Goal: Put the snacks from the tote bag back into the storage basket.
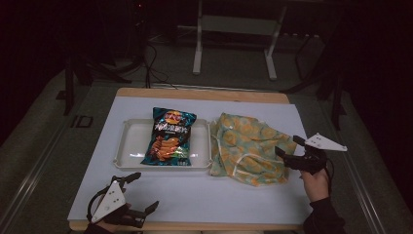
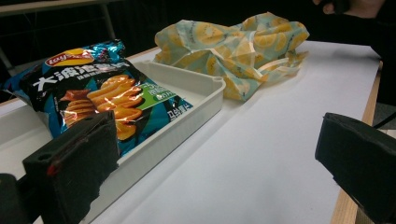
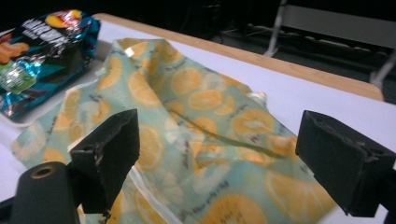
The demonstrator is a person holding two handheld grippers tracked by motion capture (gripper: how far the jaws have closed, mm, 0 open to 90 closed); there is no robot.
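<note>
A dark blue crisp bag (image 1: 169,136) (image 2: 98,93) (image 3: 37,42) lies in a white tray (image 1: 126,146) (image 2: 201,93) on the white table. To the tray's right lies a crumpled cloth bag with an orange-slice print (image 1: 248,146) (image 2: 233,42) (image 3: 196,121). My left gripper (image 1: 145,191) (image 2: 215,163) stands open near the table's front left edge, apart from the tray and aimed toward it. My right gripper (image 1: 287,146) (image 3: 219,158) is open at the cloth bag's right edge, its jaws wide over the fabric with nothing held between them.
The white sheet (image 1: 204,195) has bare room in front of the tray and cloth bag. The wooden table edge (image 1: 195,92) shows at the far side. Beyond it stand a white table frame (image 1: 234,44) and cables on a dark floor.
</note>
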